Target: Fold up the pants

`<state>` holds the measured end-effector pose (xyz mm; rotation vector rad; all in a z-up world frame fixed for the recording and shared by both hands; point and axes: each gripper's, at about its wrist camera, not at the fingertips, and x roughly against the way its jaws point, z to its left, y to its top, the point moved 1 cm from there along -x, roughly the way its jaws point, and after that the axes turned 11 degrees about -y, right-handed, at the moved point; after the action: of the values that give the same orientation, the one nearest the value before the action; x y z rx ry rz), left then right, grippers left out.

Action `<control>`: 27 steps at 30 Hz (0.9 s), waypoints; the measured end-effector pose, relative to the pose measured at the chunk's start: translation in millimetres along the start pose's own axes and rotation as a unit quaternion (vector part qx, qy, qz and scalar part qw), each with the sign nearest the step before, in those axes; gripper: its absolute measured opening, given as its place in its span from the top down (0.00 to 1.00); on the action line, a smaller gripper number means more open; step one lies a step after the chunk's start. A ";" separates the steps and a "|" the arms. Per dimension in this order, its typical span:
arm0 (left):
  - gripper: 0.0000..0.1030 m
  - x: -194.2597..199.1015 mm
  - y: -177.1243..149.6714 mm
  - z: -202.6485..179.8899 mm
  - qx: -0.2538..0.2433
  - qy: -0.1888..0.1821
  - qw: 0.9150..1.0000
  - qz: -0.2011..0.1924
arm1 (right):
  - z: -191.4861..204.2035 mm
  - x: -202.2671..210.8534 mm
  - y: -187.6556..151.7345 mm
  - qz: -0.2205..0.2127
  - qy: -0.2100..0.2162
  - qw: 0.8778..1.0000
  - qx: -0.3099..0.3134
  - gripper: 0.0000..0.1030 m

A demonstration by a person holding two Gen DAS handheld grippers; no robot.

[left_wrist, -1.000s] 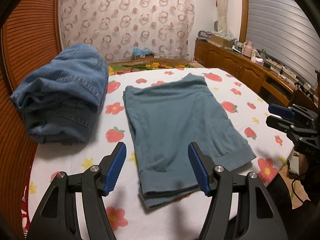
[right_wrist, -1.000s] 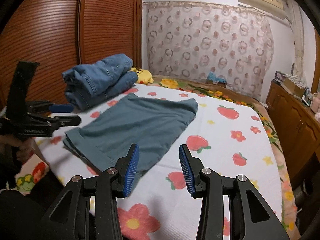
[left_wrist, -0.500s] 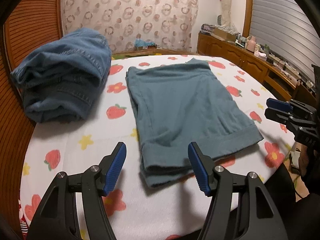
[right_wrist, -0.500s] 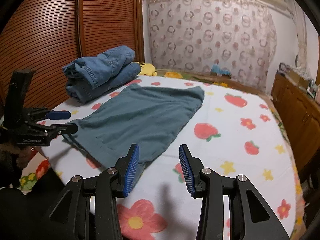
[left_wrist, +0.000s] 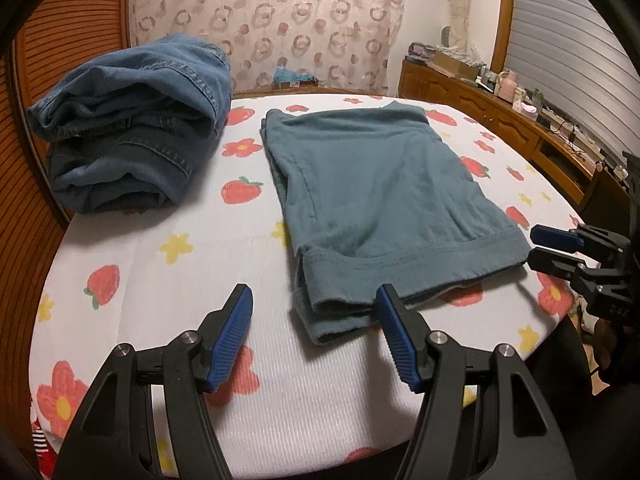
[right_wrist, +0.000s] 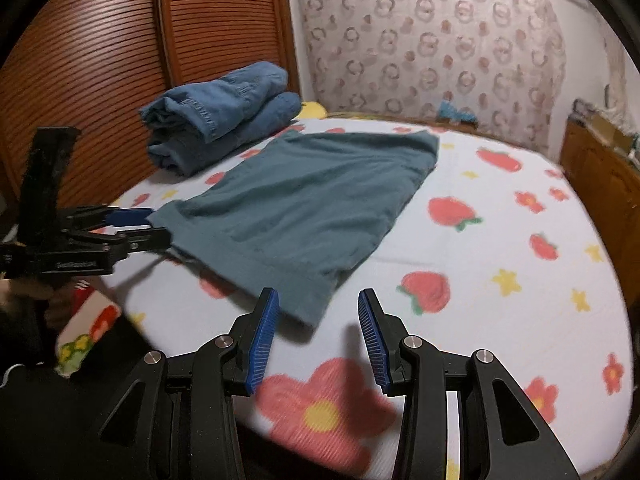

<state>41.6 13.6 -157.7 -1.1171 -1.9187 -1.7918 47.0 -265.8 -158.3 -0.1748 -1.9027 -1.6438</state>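
Teal pants (left_wrist: 372, 184) lie folded flat on the strawberry-print bed sheet (left_wrist: 160, 280), with the cuffed hem towards me. My left gripper (left_wrist: 314, 300) hovers open just above the hem's left corner, nothing pressed between its pads. From the right wrist view the pants (right_wrist: 304, 204) run away to the upper right, and the left gripper (right_wrist: 148, 226) has its tips at the hem's left corner. My right gripper (right_wrist: 318, 300) is open over the hem's right corner. It also shows at the edge of the left wrist view as the right gripper (left_wrist: 556, 248), its tips beside that corner.
A stack of folded blue jeans (left_wrist: 128, 120) sits at the bed's left side against a louvred wooden wardrobe (right_wrist: 100, 60). A yellow plush toy (right_wrist: 312, 110) peeks out behind it. A cluttered wooden dresser (left_wrist: 500, 116) runs along the right. A patterned curtain (left_wrist: 280, 20) hangs at the back.
The left gripper has sunk and come closer to the hem's left corner. The right gripper has tilted a little over the right corner. Both stay open; the pants have not moved.
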 end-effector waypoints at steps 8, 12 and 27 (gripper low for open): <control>0.37 -1.8 -1.3 1.6 0.003 -0.002 1.000 0.001 | 4.7 -2.0 -0.1 0.011 0.014 1.000 0.016 0.58; 0.37 -2.2 -1.8 1.7 0.004 -0.003 1.000 0.000 | 10.9 -7.0 1.0 0.010 0.016 1.000 0.021 0.58; 0.64 -1.3 -2.6 1.0 0.015 -0.043 0.999 -0.006 | 2.2 -7.9 -1.1 0.004 0.049 0.999 -0.010 0.95</control>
<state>41.0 14.2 -160.7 -1.1935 -1.9984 -1.7431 52.0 -261.7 -163.5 -0.1076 -1.8092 -1.6369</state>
